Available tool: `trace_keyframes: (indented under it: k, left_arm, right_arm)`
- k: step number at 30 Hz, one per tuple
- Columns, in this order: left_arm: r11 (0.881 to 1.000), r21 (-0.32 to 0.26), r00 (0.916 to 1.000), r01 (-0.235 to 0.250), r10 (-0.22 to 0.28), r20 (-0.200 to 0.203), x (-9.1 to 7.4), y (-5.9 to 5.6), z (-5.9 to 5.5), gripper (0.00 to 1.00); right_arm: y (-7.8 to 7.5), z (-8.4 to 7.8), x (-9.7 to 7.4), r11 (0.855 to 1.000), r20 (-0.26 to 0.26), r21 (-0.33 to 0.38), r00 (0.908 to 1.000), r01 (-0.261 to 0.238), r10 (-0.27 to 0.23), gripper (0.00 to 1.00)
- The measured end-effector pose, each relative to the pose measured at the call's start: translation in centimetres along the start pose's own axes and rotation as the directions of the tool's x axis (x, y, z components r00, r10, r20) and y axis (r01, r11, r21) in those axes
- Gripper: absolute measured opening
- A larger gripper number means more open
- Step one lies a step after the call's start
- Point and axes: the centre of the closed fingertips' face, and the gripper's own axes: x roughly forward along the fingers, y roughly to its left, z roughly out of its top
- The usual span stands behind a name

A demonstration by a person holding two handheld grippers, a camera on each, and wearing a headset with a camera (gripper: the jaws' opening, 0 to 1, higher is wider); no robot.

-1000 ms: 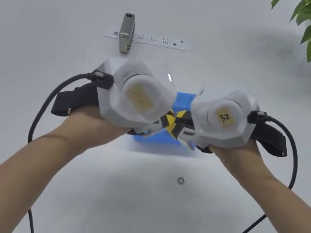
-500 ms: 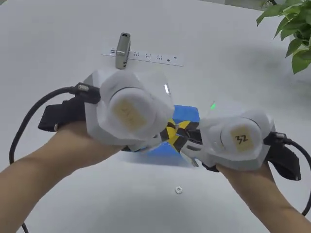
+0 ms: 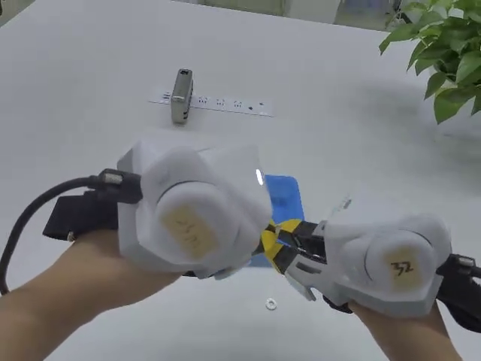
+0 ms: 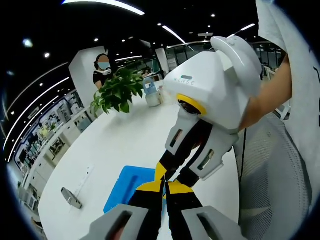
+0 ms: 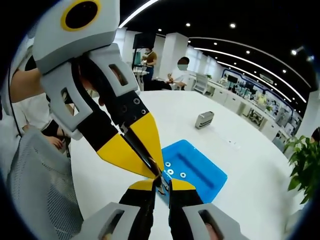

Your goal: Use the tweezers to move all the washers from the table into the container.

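The left tool (image 4: pixel 165 186) and right tool (image 5: pixel 162 186) have drawn nearer the person, baring more of the blue container (image 3: pixel 285 195). The left tool clenches the tweezers (image 5: pixel 142 152), whose long axis runs along its jaws and points into the right tool; I cannot tell whether the right tool grips them. One washer (image 3: pixel 270 304) lies on the desk (image 3: pixel 338 135).

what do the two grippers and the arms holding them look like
The left gripper and right gripper have white faceted housings, each with a round tan disc; the right's reads 32. Their fingers are black with yellow tips. A black cable plugs into the left housing. Forearms are bare.
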Motion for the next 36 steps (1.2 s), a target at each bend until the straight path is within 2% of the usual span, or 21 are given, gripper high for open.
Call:
trace_keyframes:
  k: [17, 23, 36]
  left_arm:
    - [0.994, -0.052, 0.9953, 0.091, -0.093, -0.029, 2.1, -3.3, -2.2, 0.00]
    - [0.991, -0.083, 0.9936, 0.104, -0.108, -0.035, 2.8, -3.6, -3.0, 0.00]
    - [0.988, -0.100, 0.9918, 0.117, -0.121, -0.040, 3.8, -3.9, -3.4, 0.00]
  right_arm:
    - [2.3, -4.3, 0.2, 0.997, -0.069, 0.071, 0.9964, -0.044, 0.049, 0.06]
    - [2.6, -5.3, 0.8, 0.996, -0.096, 0.076, 0.9933, -0.056, 0.063, 0.06]
    - [2.3, -6.2, 1.0, 0.994, -0.117, 0.094, 0.9906, -0.060, 0.071, 0.06]
